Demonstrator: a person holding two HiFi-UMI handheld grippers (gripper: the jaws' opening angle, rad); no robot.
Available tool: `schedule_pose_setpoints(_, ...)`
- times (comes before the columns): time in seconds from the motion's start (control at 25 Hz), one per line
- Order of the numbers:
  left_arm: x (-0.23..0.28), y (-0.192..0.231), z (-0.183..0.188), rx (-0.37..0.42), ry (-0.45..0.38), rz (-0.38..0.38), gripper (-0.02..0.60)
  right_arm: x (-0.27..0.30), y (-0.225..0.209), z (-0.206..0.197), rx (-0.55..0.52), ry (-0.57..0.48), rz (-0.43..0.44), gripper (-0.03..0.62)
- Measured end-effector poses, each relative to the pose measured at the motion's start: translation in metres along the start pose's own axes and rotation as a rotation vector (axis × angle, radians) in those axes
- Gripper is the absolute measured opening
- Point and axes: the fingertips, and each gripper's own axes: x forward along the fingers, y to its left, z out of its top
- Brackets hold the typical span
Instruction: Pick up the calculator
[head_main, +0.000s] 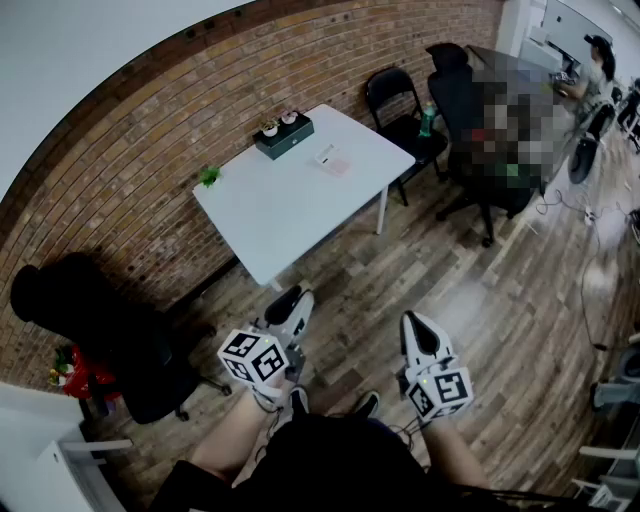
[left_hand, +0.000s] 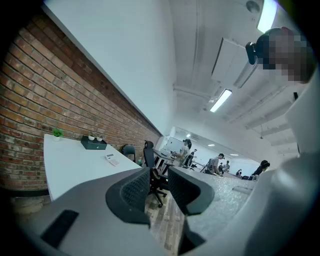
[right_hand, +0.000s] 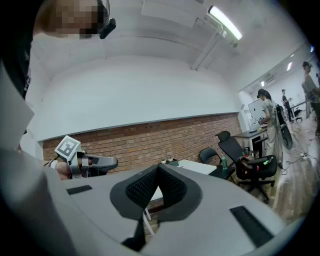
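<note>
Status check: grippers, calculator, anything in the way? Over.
Left gripper open, empty; right gripper shut, empty. Calculator untouched on white table, well ahead. Dark box near wall, apart; no obstruction seen.

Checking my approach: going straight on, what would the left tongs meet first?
Likely the black office chair framed between the open left tongs; the white table lies off to their left. Depth is unclear.

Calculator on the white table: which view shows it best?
Head view: the calculator lies in plain sight from above on the white table, near the dark box. The left gripper view shows it small, at a flat angle. The right gripper view shows part of the table, but no calculator can be made out.
</note>
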Motion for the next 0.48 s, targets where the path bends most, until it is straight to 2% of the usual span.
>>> schedule_pose_setpoints(0.24, -0.046, 0.07, 0.031, 0.01, -0.016, 0.019, 0.11, 0.044, 0.058, 0.0, -0.035, 0.002, -0.014, 0.002)
schedule_pose_setpoints(0.48, -0.084, 0.137, 0.047, -0.033, -0.012, 0.041, 0.11, 0.078, 0.113, -0.001, -0.069, 0.005, -0.041, 0.002)
